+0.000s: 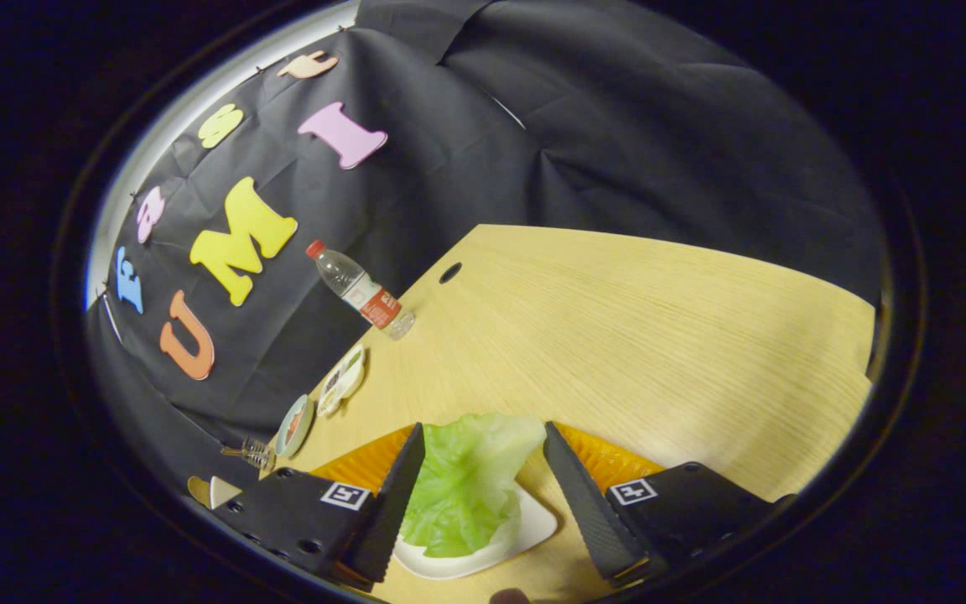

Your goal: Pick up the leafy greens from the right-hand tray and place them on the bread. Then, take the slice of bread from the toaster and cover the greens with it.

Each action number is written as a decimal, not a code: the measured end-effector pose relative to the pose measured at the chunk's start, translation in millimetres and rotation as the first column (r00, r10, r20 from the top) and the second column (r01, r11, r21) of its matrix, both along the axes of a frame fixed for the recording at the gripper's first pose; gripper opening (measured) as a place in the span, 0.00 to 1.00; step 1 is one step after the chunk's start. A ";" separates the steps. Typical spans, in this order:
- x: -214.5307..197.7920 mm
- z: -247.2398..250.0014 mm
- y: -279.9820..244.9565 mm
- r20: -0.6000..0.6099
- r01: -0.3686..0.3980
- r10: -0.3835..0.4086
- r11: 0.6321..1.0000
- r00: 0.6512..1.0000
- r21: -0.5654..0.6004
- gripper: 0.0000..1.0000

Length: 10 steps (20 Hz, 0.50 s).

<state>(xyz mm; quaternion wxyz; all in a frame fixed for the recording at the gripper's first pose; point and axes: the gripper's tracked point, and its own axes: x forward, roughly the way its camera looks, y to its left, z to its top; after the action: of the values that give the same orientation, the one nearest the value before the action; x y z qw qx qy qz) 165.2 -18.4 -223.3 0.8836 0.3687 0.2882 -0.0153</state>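
Observation:
A pale green leafy lettuce piece [466,486] lies on a small white tray [536,528], its far end curling over the tray's rim. The tray rests on an orange ribbed mat [609,461] on the wooden table [659,335]. My gripper [483,428] is open and tilted, with one finger on each side of the leaf. The left finger [395,495] sits right at the leaf's edge, and the right finger [579,495] stands a little apart from it. The fingertips reach about level with the leaf's far end.
A plastic water bottle [361,289] with a red cap stands near the table's far left edge, close to a round cable hole [450,273]. Two small dishes [342,382] [294,425] sit along that edge. Beyond the leaf the tabletop stretches wide to the right.

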 end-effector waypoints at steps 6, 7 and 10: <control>3.5 -3.8 -7.5 -0.007 0.005 -0.005 1.000 1.000 -0.017 0.19; 3.4 0.2 -7.9 0.009 -0.007 0.007 1.000 1.000 -0.027 0.01; -2.0 18.4 -9.4 0.071 -0.024 0.029 0.997 0.997 -0.068 0.00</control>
<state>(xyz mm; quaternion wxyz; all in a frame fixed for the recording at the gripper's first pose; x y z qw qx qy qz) 163.1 -27.7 -204.9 0.9054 0.3351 0.2606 0.0001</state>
